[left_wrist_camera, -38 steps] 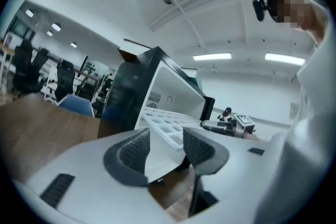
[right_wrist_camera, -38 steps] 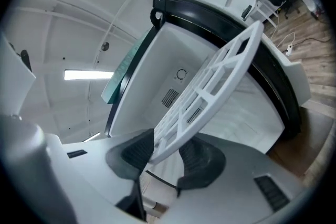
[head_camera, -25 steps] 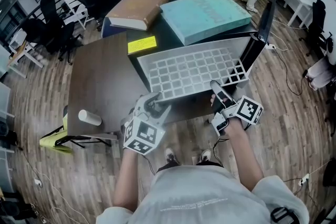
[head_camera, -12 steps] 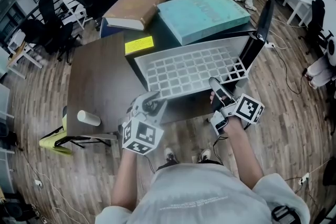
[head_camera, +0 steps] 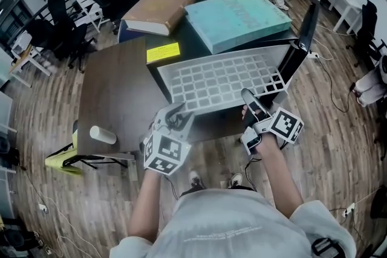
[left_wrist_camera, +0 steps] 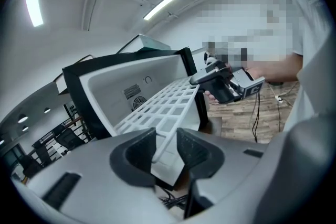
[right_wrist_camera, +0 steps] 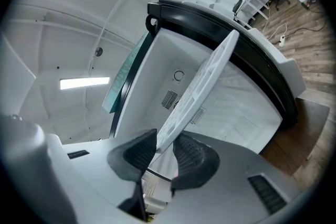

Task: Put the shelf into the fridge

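Observation:
The white grid shelf [head_camera: 221, 78] lies roughly level in front of the black mini fridge [head_camera: 181, 39], whose door [head_camera: 300, 39] stands open at the right. My left gripper [head_camera: 173, 119] is shut on the shelf's near left corner, and my right gripper [head_camera: 252, 104] is shut on its near right edge. In the left gripper view the shelf [left_wrist_camera: 163, 105] runs from between the jaws [left_wrist_camera: 167, 141] toward the fridge's white inside [left_wrist_camera: 121, 86]. The right gripper view has the shelf [right_wrist_camera: 202, 86] edge-on, rising from the jaws [right_wrist_camera: 165, 147] before the open fridge [right_wrist_camera: 236, 107].
A teal book [head_camera: 236, 15] and a brown book [head_camera: 160, 6] lie on the fridge top, next to a yellow note [head_camera: 163, 51]. A brown table [head_camera: 112, 93] with a white cylinder [head_camera: 103, 135] stands at the left. Office chairs and cables surround the spot.
My left gripper's jaws have closed onto the shelf's near left corner. The shelf and the right gripper have barely moved.

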{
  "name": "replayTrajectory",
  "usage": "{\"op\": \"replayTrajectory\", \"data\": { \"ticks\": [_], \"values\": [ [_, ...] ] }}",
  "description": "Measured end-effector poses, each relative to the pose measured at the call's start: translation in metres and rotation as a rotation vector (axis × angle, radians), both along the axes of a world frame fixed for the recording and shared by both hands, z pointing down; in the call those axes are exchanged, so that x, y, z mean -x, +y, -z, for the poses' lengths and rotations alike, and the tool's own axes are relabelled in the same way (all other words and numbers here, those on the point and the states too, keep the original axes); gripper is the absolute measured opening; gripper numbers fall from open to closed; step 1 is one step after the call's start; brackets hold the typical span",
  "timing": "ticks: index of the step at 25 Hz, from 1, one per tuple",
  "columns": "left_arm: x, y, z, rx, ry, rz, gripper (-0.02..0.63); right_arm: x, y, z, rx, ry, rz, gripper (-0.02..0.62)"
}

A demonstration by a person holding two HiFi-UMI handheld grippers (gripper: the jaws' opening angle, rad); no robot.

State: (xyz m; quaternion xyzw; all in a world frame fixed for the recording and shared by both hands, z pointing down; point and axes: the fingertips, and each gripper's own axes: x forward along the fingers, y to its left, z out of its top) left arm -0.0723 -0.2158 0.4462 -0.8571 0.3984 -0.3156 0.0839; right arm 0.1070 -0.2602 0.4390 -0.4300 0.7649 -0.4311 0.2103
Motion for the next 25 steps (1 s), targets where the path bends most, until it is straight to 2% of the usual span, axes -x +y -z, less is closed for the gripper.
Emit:
{"op": "replayTrajectory", "data": {
  "ticks": [4, 12, 17, 25],
  "values": [
    [-0.008, -0.002, 0.0, 0.001, -0.001, 0.017, 0.121, 0.0, -0.003, 0.007, -0.025, -0.054, 0.02, 0.107],
    [0.004, -0.011, -0.003, -0.01, -0.01, 0.028, 0.121, 0.003, -0.011, -0.005, 0.026, -0.011, -0.024, 0.106],
    [-0.004, -0.015, -0.003, -0.007, -0.011, 0.031, 0.121, 0.001, -0.018, 0.001, 0.0, -0.049, 0.006, 0.106],
    [0.004, -0.023, -0.004, -0.015, -0.015, 0.034, 0.121, 0.005, -0.026, -0.006, 0.026, -0.012, -0.01, 0.104]
  ]
}}
